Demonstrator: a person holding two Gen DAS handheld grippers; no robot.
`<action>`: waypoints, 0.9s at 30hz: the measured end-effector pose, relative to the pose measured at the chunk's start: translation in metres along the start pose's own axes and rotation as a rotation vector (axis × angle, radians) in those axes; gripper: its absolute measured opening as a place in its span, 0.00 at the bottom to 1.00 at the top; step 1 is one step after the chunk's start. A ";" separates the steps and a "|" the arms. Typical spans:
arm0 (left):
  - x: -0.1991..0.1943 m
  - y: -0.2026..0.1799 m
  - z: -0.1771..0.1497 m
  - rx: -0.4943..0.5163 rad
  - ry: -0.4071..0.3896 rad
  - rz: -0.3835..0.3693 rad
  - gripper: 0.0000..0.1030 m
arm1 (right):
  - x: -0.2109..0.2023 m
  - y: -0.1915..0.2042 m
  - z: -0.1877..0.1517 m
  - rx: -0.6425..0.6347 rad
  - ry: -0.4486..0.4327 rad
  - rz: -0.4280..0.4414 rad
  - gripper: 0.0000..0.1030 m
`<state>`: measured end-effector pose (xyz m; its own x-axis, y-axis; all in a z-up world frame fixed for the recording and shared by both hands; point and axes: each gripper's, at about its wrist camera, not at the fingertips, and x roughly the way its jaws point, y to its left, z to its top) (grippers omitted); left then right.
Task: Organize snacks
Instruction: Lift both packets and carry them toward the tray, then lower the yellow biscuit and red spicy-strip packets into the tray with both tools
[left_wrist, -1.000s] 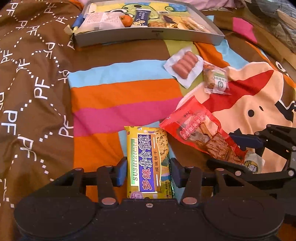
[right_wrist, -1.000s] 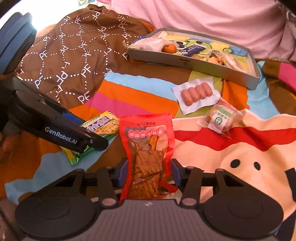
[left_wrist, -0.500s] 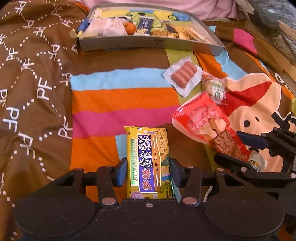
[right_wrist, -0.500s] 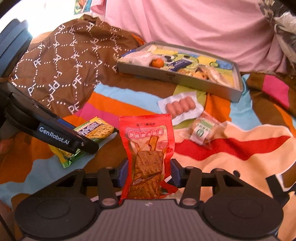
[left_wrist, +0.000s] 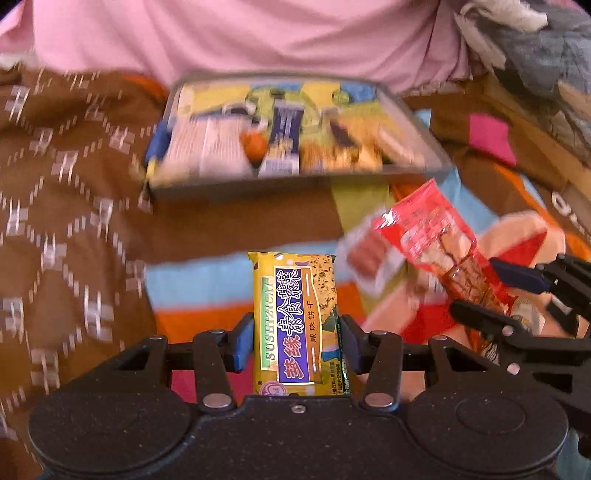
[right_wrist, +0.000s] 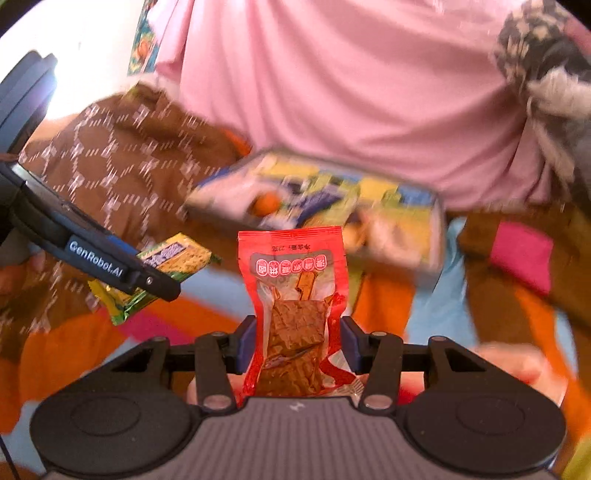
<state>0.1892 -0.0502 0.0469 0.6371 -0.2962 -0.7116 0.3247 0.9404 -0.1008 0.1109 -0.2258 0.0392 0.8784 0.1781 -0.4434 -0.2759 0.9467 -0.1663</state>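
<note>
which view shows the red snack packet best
Right wrist view: the red snack packet faces the camera, centred between the right gripper fingers. Left wrist view shows it angled at the right edge, partly hidden.

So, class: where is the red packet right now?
The red packet is clamped in the right gripper, held above the blanket, short of the tray; the left wrist view shows it at right.

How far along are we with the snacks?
Done: several snacks already lie in the tray. In hand: left gripper holds the yellow packet, right gripper the red packet, both short of the tray. Left: the sausage pack lies on the blanket.
</note>
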 end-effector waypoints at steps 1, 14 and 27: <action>0.001 -0.001 0.011 0.008 -0.015 0.003 0.48 | 0.003 -0.005 0.008 -0.008 -0.017 -0.006 0.51; 0.038 0.015 0.139 -0.050 -0.321 0.031 0.49 | 0.083 -0.078 0.085 0.055 -0.185 -0.074 0.51; 0.114 0.004 0.148 -0.007 -0.364 -0.035 0.35 | 0.153 -0.131 0.078 0.243 -0.113 -0.084 0.52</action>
<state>0.3669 -0.1055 0.0682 0.8330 -0.3676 -0.4135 0.3474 0.9292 -0.1262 0.3121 -0.3015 0.0617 0.9361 0.1125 -0.3334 -0.1110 0.9935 0.0235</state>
